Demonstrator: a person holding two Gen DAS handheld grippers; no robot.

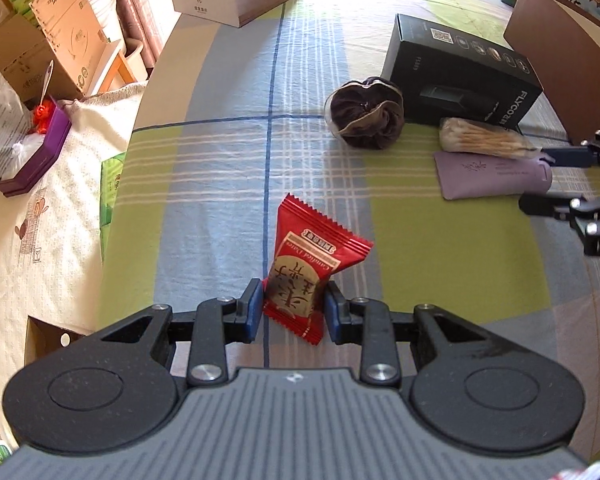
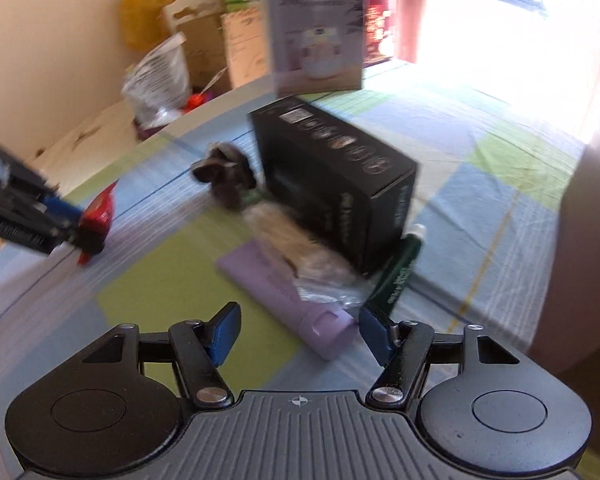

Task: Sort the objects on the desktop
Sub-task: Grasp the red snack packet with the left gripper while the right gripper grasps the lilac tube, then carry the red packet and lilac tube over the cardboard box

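The left gripper [image 1: 293, 306] has its jaws clamped on the red snack packet [image 1: 314, 262], long axis toward 12 o'clock, over the desk [image 1: 220, 184]. The right gripper [image 2: 296, 334], jaws open, faces the purple pouch [image 2: 284, 292] at 12 o'clock, nearer it; the black box [image 2: 340, 176] crowds behind.

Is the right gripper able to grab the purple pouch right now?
Probably yes. The right gripper is open with its jaws on either side of the purple pouch's near end. Only the clear packet lies across its far part.
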